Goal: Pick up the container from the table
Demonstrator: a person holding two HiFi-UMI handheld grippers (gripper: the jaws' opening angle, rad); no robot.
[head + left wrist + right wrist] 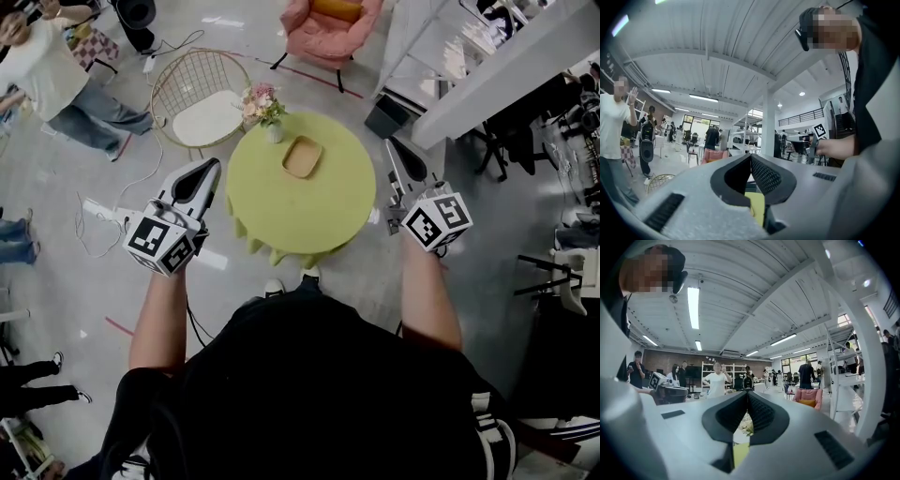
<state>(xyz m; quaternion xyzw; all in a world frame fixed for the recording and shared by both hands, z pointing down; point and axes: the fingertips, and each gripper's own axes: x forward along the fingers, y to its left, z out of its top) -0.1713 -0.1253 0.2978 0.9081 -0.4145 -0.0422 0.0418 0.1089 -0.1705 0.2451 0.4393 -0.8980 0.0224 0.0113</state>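
In the middle, table [309,220]: round, yellow-green.
Left gripper [212,166]: by the table's left edge, clenched, holding nothing.
Right gripper [395,144]: by the right edge, clenched, holding nothing.
Container [302,157]: tan tray, on the table, near flowers [262,101].

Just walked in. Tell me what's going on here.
A person stands at a round yellow-green table, holding the left gripper and right gripper at either side of it, both shut and empty. The shallow tan rectangular container lies untouched on the tabletop near a small vase of pink flowers. Nothing has been picked up yet.
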